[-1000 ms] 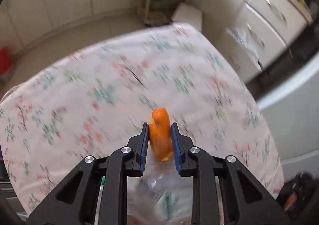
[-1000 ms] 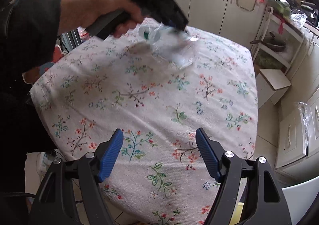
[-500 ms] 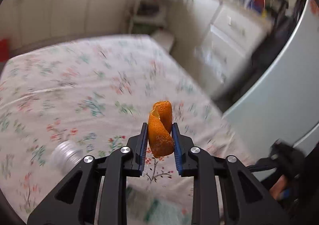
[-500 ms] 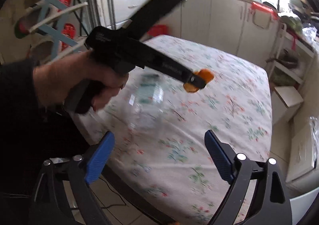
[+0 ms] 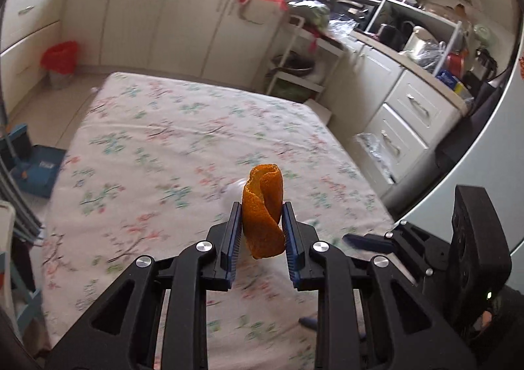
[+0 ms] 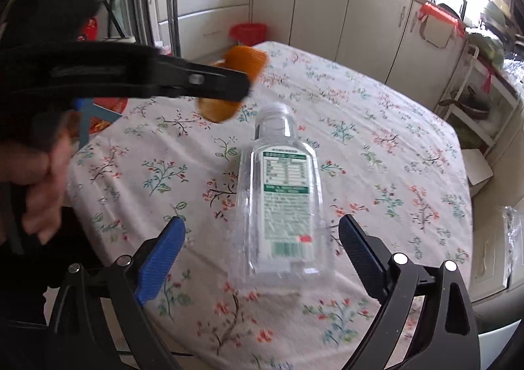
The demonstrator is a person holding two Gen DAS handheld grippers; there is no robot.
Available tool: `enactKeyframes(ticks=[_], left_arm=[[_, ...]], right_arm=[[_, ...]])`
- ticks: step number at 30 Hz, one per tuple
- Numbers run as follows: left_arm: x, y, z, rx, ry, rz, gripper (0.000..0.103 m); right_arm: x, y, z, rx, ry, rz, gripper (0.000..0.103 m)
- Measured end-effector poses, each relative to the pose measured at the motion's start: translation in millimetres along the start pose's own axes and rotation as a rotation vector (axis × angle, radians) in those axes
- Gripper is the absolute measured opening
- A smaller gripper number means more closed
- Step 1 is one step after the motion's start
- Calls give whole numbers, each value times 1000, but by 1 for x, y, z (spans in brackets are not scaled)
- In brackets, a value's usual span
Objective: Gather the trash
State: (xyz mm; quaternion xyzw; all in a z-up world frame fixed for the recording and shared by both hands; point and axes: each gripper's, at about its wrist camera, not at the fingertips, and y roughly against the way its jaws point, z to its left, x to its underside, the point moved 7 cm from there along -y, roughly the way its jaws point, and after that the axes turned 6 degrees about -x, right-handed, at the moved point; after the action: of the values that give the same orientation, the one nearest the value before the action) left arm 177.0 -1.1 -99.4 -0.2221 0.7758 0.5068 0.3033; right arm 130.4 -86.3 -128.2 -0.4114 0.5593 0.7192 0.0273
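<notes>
Your left wrist camera shows the left gripper (image 5: 262, 232) pinching a curled piece of orange peel (image 5: 263, 211) between its blue pads (image 5: 233, 239), the peel standing upright above the flowered tablecloth (image 5: 163, 147). In that view you can barely make out the clear bottle: only a pale blur shows on the cloth just behind the peel, and I cannot tell what it is from there. At the right edge you also see the right gripper (image 5: 366, 242) from the side, one dark fingertip reaching in over the near corner of the table.

Your right wrist camera gives what the other lacks. Here the plastic bottle (image 6: 283, 203) lies flat on its side on the tablecloth (image 6: 376, 147), neck pointing away from you, base toward you. It is transparent and looks empty, with a white label printed in green facing up and a small red mark near the label's lower end. The right gripper (image 6: 258, 250) hangs above it with its jaws spread wide, one blue pad (image 6: 160, 258) on either side of the bottle's base; the pads do not touch it. The same view shows your left hand (image 6: 42, 186) at the left edge gripping the tool's handle, and the left gripper (image 6: 229, 85) crossing the frame from the left with the orange peel (image 6: 240, 75) clamped in its tip, held in the air above the far half of the table, just beyond the bottle's neck. The peel looks blurred here; the left view shows its pitted rind and rolled shape better.

A red-lined bin (image 6: 247, 34) stands on the floor beyond the table.
</notes>
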Motion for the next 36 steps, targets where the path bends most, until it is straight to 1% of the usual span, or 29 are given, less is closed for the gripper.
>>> enactKeyframes(ticks=[2,3,4,5,6,7,8,10,11,12,13,14,15,18,20,21,23,25,26,27,28,29,30,32,36], left_arm=[[6,-2,10,-29,1,23,22],[10,-6,14,-39,2,39,22],[14,-7,19,-49,2,57,22],[19,-11,23,-60,2,82,22],[23,-15,25,-65,0,103,22],[29,-18,27,-71,-4,124,22],[35,-22,28,-79,-13,147,22],[41,-27,30,-94,-28,171,28],[43,-30,29,-100,-40,180,39],[43,-30,29,-123,-55,178,46],[43,-30,28,-154,-73,170,62],[42,-30,26,-167,-82,167,71],[41,-32,25,-188,-95,164,77],[42,-36,23,-223,-115,171,80],[42,-39,25,-247,-118,168,81],[41,-39,26,-249,-114,164,81],[39,-40,28,-256,-108,155,81],[39,-42,27,-240,-101,149,81],[39,-43,25,-223,-100,145,75],[40,-45,22,-210,-104,148,59],[41,-48,19,-199,-113,157,49],[42,-50,17,-202,-129,162,31],[42,-50,13,-201,-147,159,22],[41,-47,5,-205,-182,141,20],[32,-33,-21,-222,-285,68,19]], right_arm=[[0,-5,-3,15,-9,10,90],[0,-7,-4,18,-19,15,88],[0,-8,-4,16,-25,19,82],[1,-9,-6,15,-33,27,79],[2,-10,-9,16,-39,32,71],[2,-10,-11,13,-44,35,57],[3,-9,-15,6,-54,39,55],[6,-5,-19,7,-65,31,55],[6,1,-23,11,-67,22,55],[6,2,-23,16,-68,18,55],[7,7,-25,22,-70,14,55],[9,10,-29,28,-78,12,55],[10,13,-32,31,-87,12,55],[17,15,-42,28,-108,23,55],[19,16,-45,27,-118,24,59],[19,17,-45,25,-120,20,64],[19,19,-44,23,-117,15,67],[19,18,-42,33,-100,20,68],[20,16,-41,38,-96,29,68],[21,14,-41,36,-95,37,65],[23,14,-41,34,-98,41,55],[25,14,-42,28,-105,44,55],[25,16,-42,27,-106,43,55],[25,21,-42,27,-103,33,55],[26,37,-45,53,-88,1,54]])
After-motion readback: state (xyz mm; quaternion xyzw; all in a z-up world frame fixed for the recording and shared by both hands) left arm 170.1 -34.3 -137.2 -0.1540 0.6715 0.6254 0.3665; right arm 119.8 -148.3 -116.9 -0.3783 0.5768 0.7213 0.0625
